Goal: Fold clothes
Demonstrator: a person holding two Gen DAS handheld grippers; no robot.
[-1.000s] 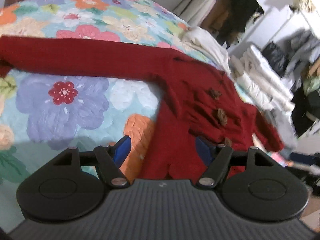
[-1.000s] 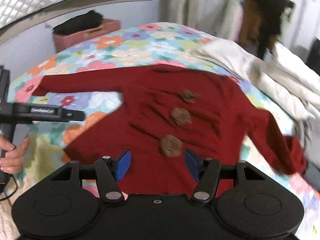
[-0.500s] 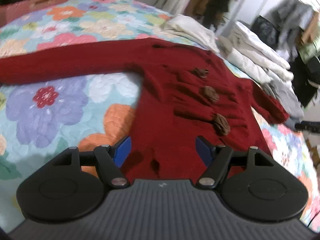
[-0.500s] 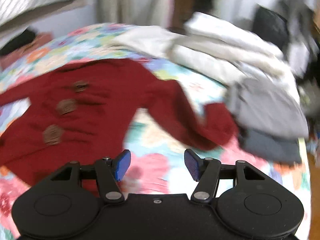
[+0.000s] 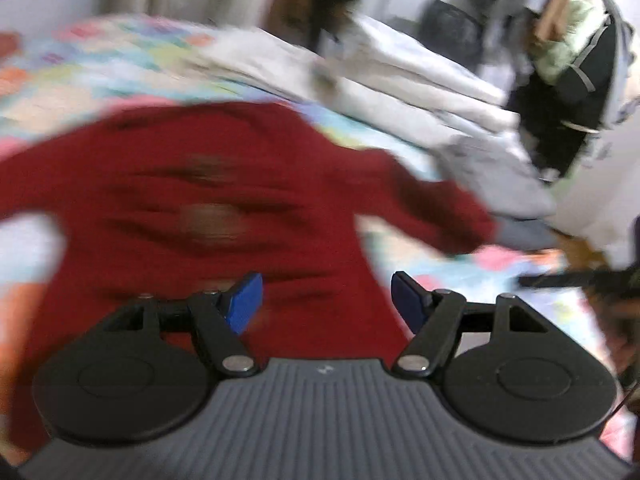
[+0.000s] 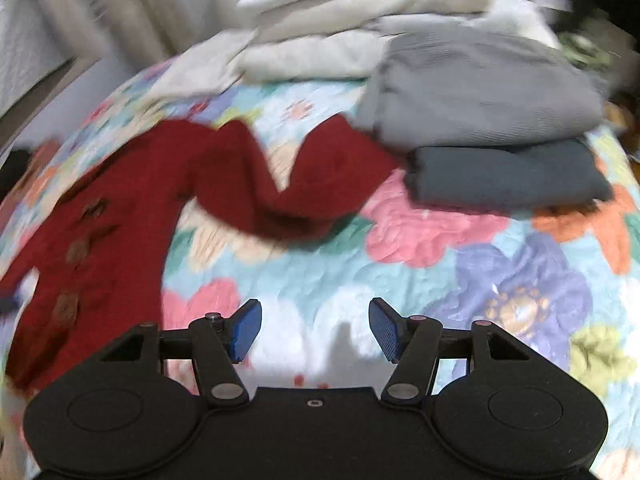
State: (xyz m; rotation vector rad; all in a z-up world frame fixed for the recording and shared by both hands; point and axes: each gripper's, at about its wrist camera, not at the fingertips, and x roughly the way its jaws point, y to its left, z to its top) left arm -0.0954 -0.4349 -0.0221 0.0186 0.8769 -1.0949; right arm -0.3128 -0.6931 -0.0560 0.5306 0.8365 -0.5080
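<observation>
A red knit cardigan [image 5: 208, 216] with brown buttons lies spread flat on the floral bedspread [image 6: 440, 272]. In the blurred left wrist view my left gripper [image 5: 326, 300] is open and empty above the cardigan's lower right body. In the right wrist view the cardigan [image 6: 120, 216] lies at the left, its right sleeve [image 6: 304, 184] bent back on itself toward the folded piles. My right gripper [image 6: 314, 330] is open and empty over bare bedspread, nearer than the sleeve and to its right.
Folded grey [image 6: 480, 92] and dark grey [image 6: 508, 176] clothes sit stacked at the bed's far right. Folded white and cream clothes [image 6: 340, 32] lie behind them. Hanging clothes [image 5: 572, 72] crowd the room's right side. The other gripper's dark body [image 5: 580, 280] shows at the right edge.
Both grippers have swung right. The left view now centres on the cardigan's body and right sleeve. The right view has left the body and now faces the bent sleeve and folded piles.
</observation>
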